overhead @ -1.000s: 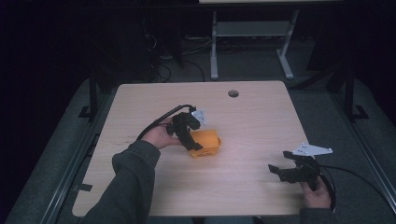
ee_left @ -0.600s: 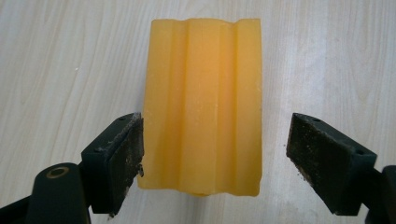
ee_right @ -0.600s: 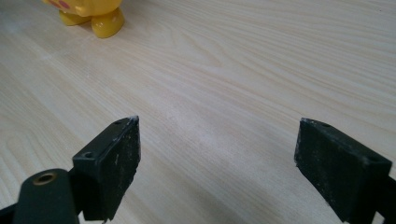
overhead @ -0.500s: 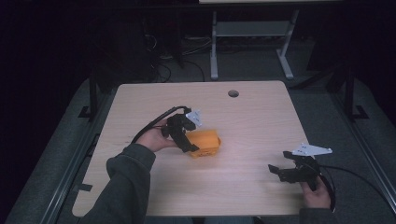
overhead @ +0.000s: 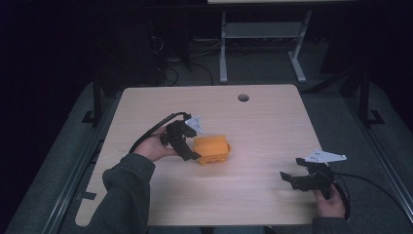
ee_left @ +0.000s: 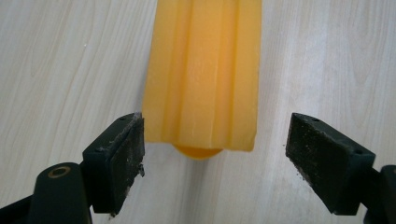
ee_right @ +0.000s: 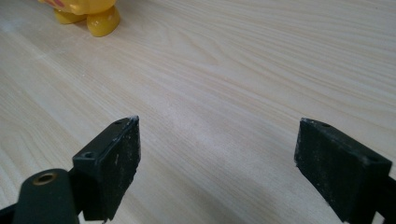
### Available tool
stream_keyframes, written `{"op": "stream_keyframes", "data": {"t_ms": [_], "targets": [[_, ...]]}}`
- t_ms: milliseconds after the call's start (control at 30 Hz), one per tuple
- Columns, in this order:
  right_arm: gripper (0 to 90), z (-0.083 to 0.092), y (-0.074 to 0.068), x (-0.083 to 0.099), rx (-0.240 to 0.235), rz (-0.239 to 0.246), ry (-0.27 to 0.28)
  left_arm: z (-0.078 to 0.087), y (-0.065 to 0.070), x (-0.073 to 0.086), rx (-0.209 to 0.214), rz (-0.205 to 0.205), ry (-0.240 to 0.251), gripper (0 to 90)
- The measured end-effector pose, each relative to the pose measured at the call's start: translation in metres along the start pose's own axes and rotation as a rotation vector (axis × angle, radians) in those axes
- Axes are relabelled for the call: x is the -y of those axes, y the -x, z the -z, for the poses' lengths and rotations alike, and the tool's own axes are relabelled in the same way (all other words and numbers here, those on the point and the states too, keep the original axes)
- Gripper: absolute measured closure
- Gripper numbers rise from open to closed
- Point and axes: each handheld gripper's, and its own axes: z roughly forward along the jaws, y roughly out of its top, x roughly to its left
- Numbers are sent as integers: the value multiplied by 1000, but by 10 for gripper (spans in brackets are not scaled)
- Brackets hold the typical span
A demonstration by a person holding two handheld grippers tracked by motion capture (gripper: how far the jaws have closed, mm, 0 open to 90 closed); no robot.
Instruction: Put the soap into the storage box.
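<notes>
Right gripper [overhead: 292, 179] is sitting low at the near right of the worktop [overhead: 272, 126], held in the person's right hand [overhead: 330, 204]. In the right gripper view its jaws are standing spread wide, with bare wood grain lying between them and nothing in contact with either pad. A cable [overhead: 375, 187] is trailing from it toward the right edge.

Left gripper [overhead: 191, 150] is working farther in, left of centre, gripped by the left hand [overhead: 152, 148], with a dark sleeve [overhead: 122, 195] coming in from the near edge. Its jaws are also standing spread. In the left gripper view the near end of the yellow block [ee_left: 203, 70] is lying between them: the left pad is touching or almost touching the block's corner, while the right pad is standing clear of it with a visible gap. The jaws are not pinching the block.

The block is resting on the worktop near the middle, just beside the left gripper and well apart from the right one. Its underside shows a rounded yellow foot in the left gripper view.

At the far side, a round hole [overhead: 243, 97] is sitting in the worktop.
</notes>
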Motion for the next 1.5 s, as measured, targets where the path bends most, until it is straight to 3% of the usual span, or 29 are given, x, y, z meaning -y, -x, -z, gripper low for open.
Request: {"op": "stream_keyframes", "data": {"t_ms": [667,900,1133,1500], "targets": [[139,1,-1,0,11,-3,-1,9,9,31,-2,45,27,194],[139,0,0,1,14,-3,-5,8,12,37,3,49,15,194],[140,0,-1,1,17,-6,-9,8,17,46,4,49,44,205],[140,-1,-2,1,21,-7,-13,8,25,54,-1,45,49,211]]}}
